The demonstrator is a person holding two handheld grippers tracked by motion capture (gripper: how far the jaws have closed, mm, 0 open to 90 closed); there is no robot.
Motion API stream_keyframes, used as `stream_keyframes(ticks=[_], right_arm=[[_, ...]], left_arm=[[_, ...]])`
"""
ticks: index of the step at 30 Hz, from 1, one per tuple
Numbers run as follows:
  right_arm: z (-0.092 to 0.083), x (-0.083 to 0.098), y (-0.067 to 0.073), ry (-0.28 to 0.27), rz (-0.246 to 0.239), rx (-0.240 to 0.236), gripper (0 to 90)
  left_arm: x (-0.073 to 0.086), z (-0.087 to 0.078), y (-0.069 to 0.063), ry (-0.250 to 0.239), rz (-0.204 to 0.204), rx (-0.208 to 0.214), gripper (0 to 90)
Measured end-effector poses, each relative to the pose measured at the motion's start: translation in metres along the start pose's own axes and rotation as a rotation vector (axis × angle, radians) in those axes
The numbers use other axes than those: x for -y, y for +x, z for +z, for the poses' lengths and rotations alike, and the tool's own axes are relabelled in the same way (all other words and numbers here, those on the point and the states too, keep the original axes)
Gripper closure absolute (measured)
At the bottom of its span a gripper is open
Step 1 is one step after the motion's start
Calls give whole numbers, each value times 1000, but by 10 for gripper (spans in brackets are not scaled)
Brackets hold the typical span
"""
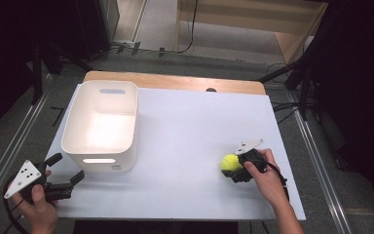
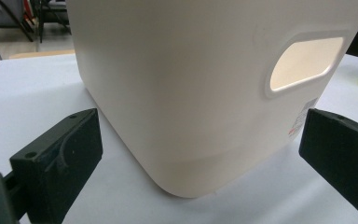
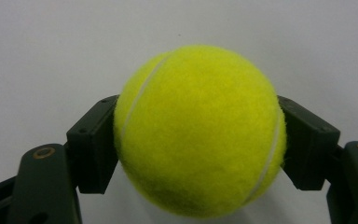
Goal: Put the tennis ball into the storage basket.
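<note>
A yellow tennis ball (image 1: 231,162) rests on the white table top (image 1: 190,136) at the right, and my right gripper (image 1: 237,168) is shut on it. In the right gripper view the ball (image 3: 199,130) sits between both black pads (image 3: 93,149), which press on its two sides. My left gripper (image 1: 67,168) is at the table's front left corner, open, with nothing between its fingers. It points at the near corner of the white bin (image 1: 102,126). In the left gripper view the bin's wall (image 2: 191,93) with its handle slot stands close ahead of the wide-apart jaws.
The white bin stands at the table's left, open side up. A wooden strip (image 1: 175,80) runs along the table's far edge. Metal rails (image 1: 9,141) and dark stands flank the table on the floor.
</note>
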State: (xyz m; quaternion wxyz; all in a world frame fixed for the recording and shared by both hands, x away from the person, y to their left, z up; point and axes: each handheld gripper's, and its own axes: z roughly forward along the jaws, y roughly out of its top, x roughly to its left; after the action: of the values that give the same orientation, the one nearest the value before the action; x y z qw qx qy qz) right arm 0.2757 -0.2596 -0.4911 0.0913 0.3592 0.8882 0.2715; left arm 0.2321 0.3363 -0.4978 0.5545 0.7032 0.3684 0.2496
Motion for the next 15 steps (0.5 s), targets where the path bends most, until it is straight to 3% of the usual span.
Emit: stream_keyframes(ticks=[15], right_arm=[[-15,-16,3,-30,-23,-20,225]], left_arm=[[0,0,0,0,-1,4,0]])
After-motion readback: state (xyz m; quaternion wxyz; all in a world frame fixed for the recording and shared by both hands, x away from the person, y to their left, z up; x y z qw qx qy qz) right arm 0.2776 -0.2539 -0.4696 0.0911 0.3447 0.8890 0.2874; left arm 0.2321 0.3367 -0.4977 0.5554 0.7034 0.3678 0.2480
